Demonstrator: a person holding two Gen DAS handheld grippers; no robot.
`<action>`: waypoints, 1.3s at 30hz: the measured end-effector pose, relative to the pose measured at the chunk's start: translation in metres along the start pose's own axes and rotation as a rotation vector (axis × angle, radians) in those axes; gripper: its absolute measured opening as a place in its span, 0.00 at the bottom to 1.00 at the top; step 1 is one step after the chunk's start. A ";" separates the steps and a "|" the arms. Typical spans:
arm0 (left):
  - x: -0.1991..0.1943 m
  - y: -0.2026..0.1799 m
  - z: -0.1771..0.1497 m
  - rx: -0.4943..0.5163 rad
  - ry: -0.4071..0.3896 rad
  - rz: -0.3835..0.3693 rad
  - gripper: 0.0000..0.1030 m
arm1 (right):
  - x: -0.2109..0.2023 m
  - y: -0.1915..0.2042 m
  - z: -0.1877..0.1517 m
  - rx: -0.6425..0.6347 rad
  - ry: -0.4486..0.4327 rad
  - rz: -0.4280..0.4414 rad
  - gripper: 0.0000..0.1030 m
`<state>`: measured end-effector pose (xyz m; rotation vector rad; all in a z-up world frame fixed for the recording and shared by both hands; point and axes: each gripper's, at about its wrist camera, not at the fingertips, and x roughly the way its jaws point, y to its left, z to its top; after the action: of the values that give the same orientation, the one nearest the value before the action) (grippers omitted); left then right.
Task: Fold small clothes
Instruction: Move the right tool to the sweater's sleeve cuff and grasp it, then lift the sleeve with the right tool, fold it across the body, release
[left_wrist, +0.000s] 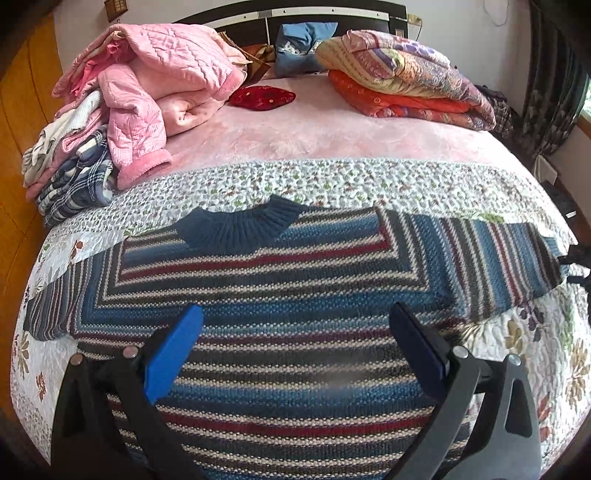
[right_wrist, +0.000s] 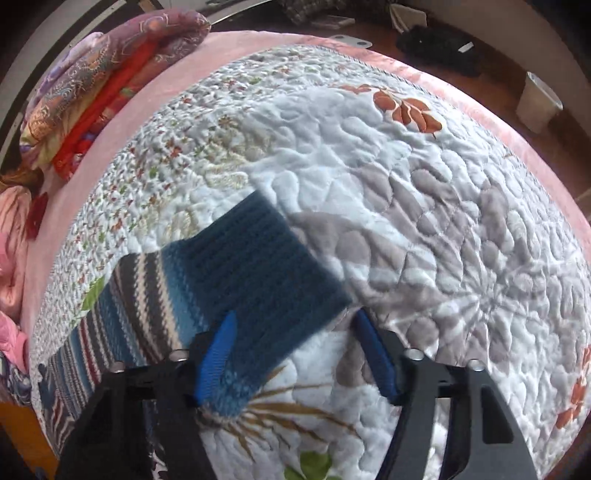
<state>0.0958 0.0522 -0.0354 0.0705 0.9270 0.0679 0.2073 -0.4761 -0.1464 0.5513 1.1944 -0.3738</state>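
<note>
Quilted bedspread (left_wrist: 332, 177), striped sweater (left_wrist: 280, 295) under left gripper (left_wrist: 297, 328), cuff (right_wrist: 266, 266) between right gripper (right_wrist: 295, 332) fingers

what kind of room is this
Most likely a bedroom: the striped sweater lies on a quilt spread over a bed with a dark headboard, and folded blankets are stacked near it.

Soft daylight, bright, no glare. Both views: heavy fisheye bulge w/ dark vignette corners. Right wrist: cuff (right_wrist: 266, 273) between fingers motion-blurred; grey shadow on quilt (right_wrist: 424, 155) just beyond fingertips.
</note>
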 end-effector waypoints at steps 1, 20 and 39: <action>0.001 0.000 -0.002 -0.002 0.006 0.000 0.97 | 0.000 0.001 0.002 -0.008 -0.009 0.006 0.39; 0.008 0.047 -0.027 -0.043 0.054 0.031 0.97 | -0.027 0.017 -0.012 -0.075 -0.172 -0.084 0.10; 0.004 0.110 -0.044 -0.126 0.100 0.016 0.97 | -0.072 0.249 -0.180 -0.543 -0.159 0.274 0.10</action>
<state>0.0598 0.1637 -0.0544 -0.0431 1.0199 0.1458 0.1818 -0.1696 -0.0743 0.2011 0.9946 0.1417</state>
